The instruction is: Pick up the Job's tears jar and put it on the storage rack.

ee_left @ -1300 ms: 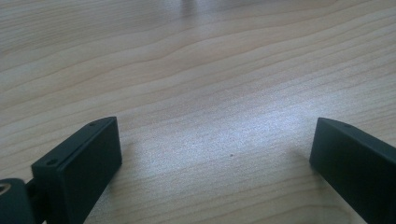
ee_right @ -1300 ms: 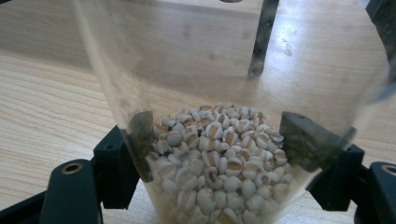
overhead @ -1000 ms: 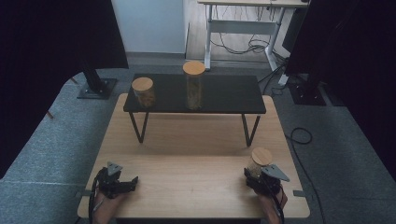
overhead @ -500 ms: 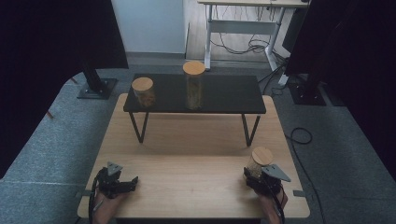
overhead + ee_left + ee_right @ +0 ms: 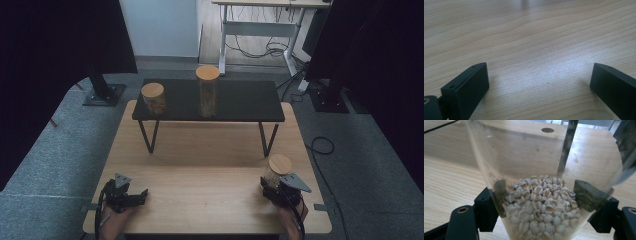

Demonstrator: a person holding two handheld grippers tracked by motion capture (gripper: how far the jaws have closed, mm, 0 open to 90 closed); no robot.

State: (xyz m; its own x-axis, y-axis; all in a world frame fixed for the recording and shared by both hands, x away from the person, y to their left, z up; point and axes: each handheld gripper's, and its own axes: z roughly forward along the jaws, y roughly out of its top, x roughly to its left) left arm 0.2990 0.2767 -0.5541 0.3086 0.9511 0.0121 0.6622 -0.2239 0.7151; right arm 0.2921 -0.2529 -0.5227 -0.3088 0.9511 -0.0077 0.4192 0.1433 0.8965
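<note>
A small glass jar [image 5: 279, 167] with a wooden lid stands at the front right of the wooden table [image 5: 210, 185]. It holds pale grains [image 5: 539, 205] in its lower part. My right gripper [image 5: 273, 184] is shut on the jar [image 5: 524, 152], one black jaw pressed against each side of the glass. My left gripper [image 5: 144, 194] rests at the front left of the table, open, with only bare wood [image 5: 539, 50] between its jaws.
A low black shelf [image 5: 245, 102] on thin legs stands across the far half of the table. On it are a short lidded jar [image 5: 153, 98] at the left and a tall lidded jar [image 5: 207, 90] near the middle. Grey carpet and cables surround the table.
</note>
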